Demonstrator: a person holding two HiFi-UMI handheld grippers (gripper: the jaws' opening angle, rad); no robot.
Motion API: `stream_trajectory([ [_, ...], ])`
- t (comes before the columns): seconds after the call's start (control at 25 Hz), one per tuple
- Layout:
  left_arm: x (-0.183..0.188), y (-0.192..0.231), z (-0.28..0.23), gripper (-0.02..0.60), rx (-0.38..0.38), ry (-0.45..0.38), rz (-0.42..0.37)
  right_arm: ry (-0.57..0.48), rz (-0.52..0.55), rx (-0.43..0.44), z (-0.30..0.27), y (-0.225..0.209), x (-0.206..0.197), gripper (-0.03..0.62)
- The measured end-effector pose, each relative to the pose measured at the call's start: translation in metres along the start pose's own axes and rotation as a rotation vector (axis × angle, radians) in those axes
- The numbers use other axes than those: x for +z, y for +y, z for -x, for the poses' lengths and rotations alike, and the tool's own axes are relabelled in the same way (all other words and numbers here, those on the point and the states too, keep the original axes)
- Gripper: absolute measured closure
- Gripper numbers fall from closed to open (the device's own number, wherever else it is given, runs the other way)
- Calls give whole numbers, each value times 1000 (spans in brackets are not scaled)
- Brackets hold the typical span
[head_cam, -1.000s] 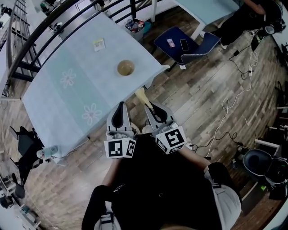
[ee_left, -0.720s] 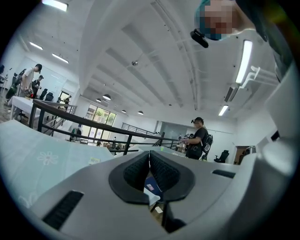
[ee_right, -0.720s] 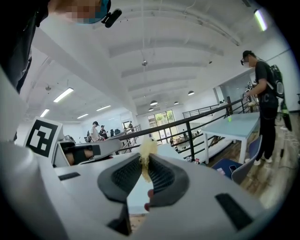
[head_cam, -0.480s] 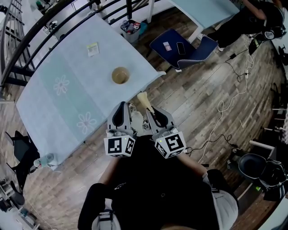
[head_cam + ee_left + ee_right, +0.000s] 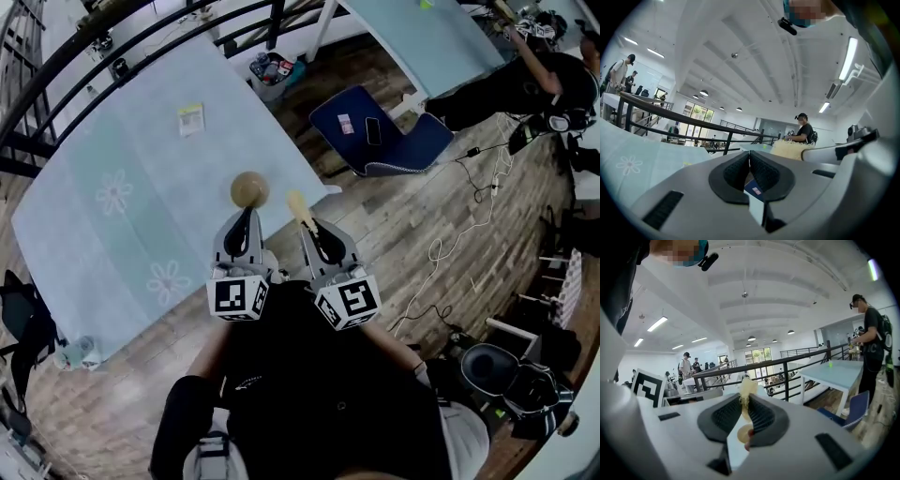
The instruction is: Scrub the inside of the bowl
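Note:
A tan bowl (image 5: 249, 188) stands near the near edge of the pale blue flowered table (image 5: 141, 178). My left gripper (image 5: 245, 217) is just short of the bowl, shut with nothing between its black pads (image 5: 761, 171). My right gripper (image 5: 310, 225) is to the right of the bowl, beyond the table's edge, shut on the handle of a scrub brush (image 5: 296, 205). The brush's pale bristles (image 5: 747, 385) stick out past the jaws and also show in the left gripper view as a pale tuft (image 5: 790, 149). The bowl's inside is hidden from both gripper views.
A yellow card (image 5: 190, 117) lies further back on the table. A blue chair (image 5: 375, 131) stands to the right on the wood floor, a bin (image 5: 272, 67) behind the table, and cables (image 5: 450, 244) run over the floor. A black railing (image 5: 787, 364) and a person (image 5: 525, 84) are beyond.
Both grippers have come closer to the table and the bowl; the left one's tip now sits just below the bowl. The brush stays held in the right gripper.

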State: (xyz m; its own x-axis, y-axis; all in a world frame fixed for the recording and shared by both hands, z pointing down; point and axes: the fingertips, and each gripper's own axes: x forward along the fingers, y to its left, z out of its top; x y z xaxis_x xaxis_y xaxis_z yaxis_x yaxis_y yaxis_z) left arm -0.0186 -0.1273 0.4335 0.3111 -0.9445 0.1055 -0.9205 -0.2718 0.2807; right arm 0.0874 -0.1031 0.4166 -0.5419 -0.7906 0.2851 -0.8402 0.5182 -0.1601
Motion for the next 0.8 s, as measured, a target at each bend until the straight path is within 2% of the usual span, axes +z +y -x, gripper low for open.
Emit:
stream_trajectory([
  [0.2, -5, 38, -33, 566, 39, 22, 0, 12, 15, 15, -40, -4, 10, 548],
  [0.44, -43, 80, -50, 566, 101, 162, 81, 42, 44, 34, -60, 1, 13, 548],
  [0.52, -56, 89, -50, 566, 124, 198, 82, 48, 48, 38, -63, 1, 13, 548],
  [0.6, -75, 97, -50, 565, 137, 248, 95, 60, 58, 40, -67, 2, 13, 548],
  [0.8, -128, 120, -51, 563, 176, 392, 185, 91, 72, 73, -78, 4, 11, 548],
])
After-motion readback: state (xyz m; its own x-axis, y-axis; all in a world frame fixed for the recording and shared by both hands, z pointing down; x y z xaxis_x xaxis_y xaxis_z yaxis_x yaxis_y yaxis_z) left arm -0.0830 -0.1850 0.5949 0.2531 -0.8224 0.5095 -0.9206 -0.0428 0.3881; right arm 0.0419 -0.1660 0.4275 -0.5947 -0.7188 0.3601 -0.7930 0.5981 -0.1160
